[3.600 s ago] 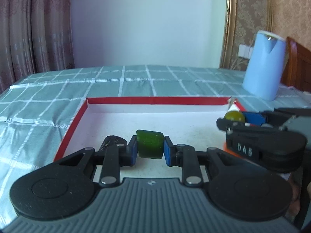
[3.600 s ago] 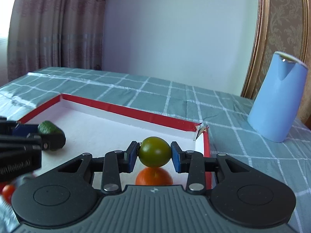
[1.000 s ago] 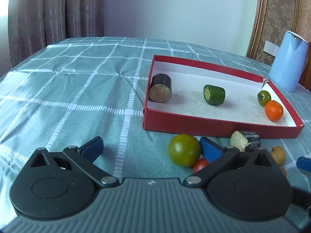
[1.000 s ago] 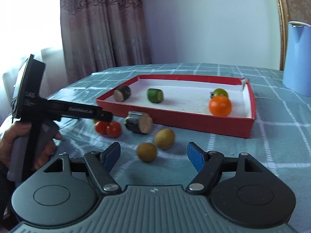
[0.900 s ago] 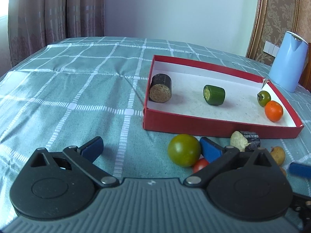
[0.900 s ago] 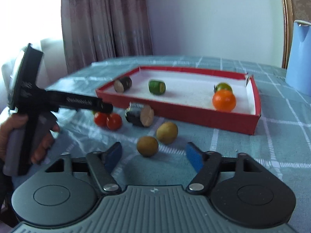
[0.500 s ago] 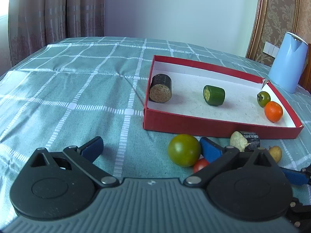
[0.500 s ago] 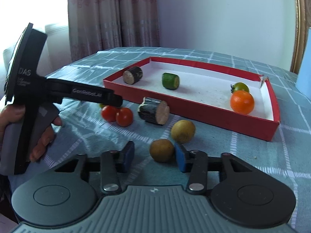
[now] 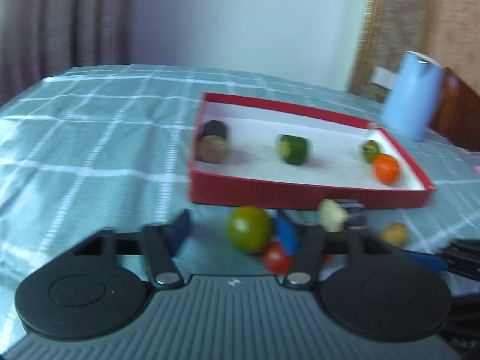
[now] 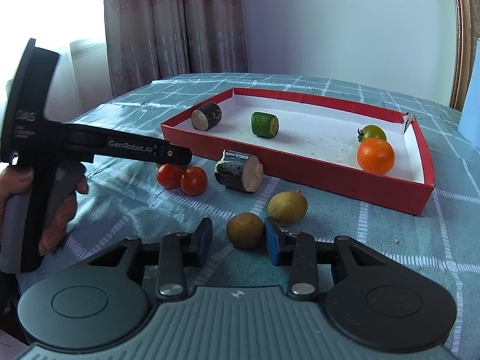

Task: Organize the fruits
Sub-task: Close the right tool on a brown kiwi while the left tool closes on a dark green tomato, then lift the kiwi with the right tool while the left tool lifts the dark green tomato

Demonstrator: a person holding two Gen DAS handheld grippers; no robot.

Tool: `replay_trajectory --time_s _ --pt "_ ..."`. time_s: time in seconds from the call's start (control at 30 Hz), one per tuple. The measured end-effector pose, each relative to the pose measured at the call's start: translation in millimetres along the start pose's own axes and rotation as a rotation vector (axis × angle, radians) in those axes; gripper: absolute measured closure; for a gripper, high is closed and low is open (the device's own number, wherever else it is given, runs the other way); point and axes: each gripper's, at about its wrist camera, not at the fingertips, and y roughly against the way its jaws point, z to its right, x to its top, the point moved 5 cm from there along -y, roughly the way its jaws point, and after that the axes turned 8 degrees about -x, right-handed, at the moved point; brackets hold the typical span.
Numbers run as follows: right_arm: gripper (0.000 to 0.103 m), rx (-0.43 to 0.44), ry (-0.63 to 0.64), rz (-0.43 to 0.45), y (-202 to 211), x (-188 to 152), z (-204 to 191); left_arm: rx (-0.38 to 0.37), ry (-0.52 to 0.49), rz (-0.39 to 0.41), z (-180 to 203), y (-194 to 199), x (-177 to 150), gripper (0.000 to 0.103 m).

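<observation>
A red tray [image 9: 306, 192] [image 10: 345, 177] holds a dark log piece [image 9: 212, 145], a green cucumber piece [image 9: 293, 149], a small green tomato [image 9: 369, 149] and an orange [image 9: 386, 168]. My left gripper [image 9: 234, 234] is open, its right pad beside a large green tomato [image 9: 249, 233] on the cloth, with a red tomato [image 9: 276, 258] next to it. My right gripper [image 10: 237, 240] is open around a brown kiwi-like fruit [image 10: 245, 229], its right pad touching it. A second yellow-brown fruit [image 10: 287, 204], two red tomatoes [image 10: 181, 178] and a log piece [image 10: 240, 170] lie nearby.
A blue kettle [image 9: 412, 96] stands at the back right, beyond the tray. The table carries a green checked cloth [image 9: 90, 138]. The left gripper's body and the hand holding it [image 10: 45, 156] fill the left of the right wrist view. Curtains hang behind.
My left gripper has moved and its view is blurred; its jaws have narrowed around the large green tomato. My right gripper stays around the brown fruit, its jaws slightly wider apart.
</observation>
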Motion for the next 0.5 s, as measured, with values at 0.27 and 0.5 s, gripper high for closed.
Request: replay_trajectory --time_s 0.27,0.5 --pt "0.067 -0.004 0.004 0.000 -0.8 0.0 -0.5 -0.033 -0.023 0.000 6.2 0.2 -0.9 0.071" --pt "0.073 0.000 0.001 0.006 -0.1 0.5 -0.4 -0.034 -0.001 -0.003 2.0 -0.2 -1.1 0.067"
